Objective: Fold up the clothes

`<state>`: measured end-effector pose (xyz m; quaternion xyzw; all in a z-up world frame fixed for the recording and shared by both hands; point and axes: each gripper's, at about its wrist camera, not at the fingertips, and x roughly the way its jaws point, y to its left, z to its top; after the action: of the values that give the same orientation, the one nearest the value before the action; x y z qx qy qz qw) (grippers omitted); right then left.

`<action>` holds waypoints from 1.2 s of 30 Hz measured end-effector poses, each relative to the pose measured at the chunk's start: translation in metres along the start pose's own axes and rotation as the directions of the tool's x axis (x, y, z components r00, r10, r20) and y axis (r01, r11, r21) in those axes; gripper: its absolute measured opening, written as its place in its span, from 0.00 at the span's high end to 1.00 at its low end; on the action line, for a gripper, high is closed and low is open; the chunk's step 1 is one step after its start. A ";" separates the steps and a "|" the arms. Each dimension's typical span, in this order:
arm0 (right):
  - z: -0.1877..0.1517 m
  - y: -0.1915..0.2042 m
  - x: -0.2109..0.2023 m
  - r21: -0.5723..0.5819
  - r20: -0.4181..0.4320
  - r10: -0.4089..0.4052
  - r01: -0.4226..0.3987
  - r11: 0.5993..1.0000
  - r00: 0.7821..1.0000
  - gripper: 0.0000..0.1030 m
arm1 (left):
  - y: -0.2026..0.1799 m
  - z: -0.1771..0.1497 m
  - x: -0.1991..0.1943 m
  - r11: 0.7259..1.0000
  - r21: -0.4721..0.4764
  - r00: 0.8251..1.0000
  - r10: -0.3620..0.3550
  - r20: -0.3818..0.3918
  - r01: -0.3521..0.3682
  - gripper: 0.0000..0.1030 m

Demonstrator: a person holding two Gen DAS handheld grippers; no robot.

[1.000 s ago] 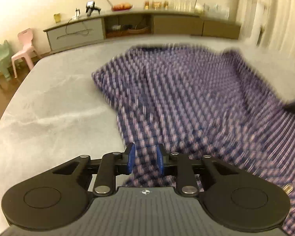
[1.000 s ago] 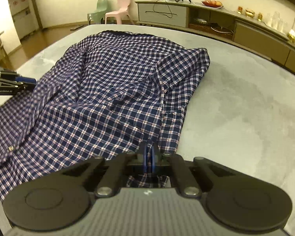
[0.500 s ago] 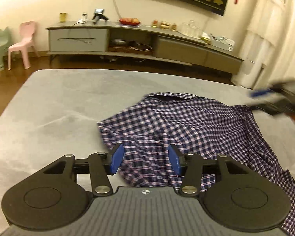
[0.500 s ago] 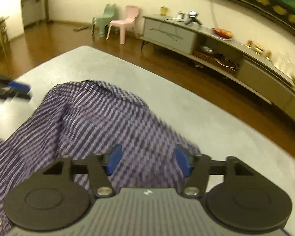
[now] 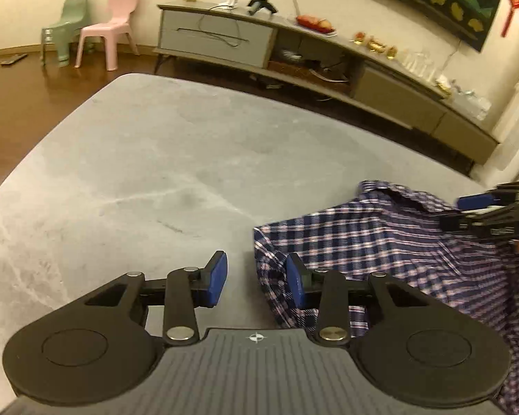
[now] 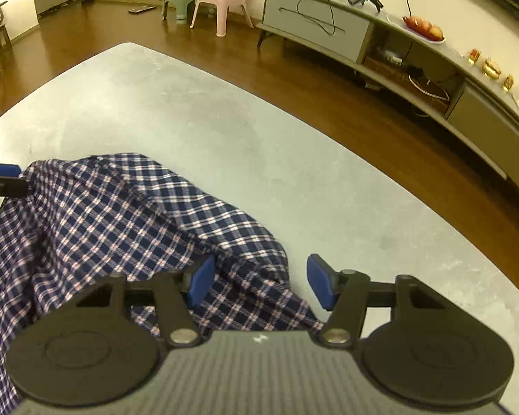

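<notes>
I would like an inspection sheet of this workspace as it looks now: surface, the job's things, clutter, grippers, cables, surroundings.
Surface: grey marbled table, mostly bare.
Job's things: one navy plaid shirt, bunched and rumpled, not a flat fold.
Clutter: nothing seen on the table.
Grippers: left gripper jaws apart and closing, at the shirt's left edge, cloth by the right pad only. Right gripper jaws apart and closing, over the shirt's right edge, pads not pressing the cloth.
Cables: dark cable draped over the cabinet front; more wires in its open shelf.
Surroundings: long low cabinet with fruit plate, pink chair, green chair, wooden floor.
</notes>
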<state>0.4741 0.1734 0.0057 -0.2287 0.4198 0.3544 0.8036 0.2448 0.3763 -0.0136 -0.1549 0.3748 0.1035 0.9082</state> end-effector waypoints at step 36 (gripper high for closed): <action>-0.317 0.111 -0.281 0.245 0.313 0.086 -0.167 0.955 0.946 0.50 | -0.043 -0.207 -0.210 0.936 -0.133 0.945 -0.319 0.075 0.326 0.43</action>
<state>0.1159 -0.0722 0.0605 -0.0340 0.3516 0.3760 0.8567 -0.0234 0.2467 0.0062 -0.2764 0.3119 -0.0160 0.9089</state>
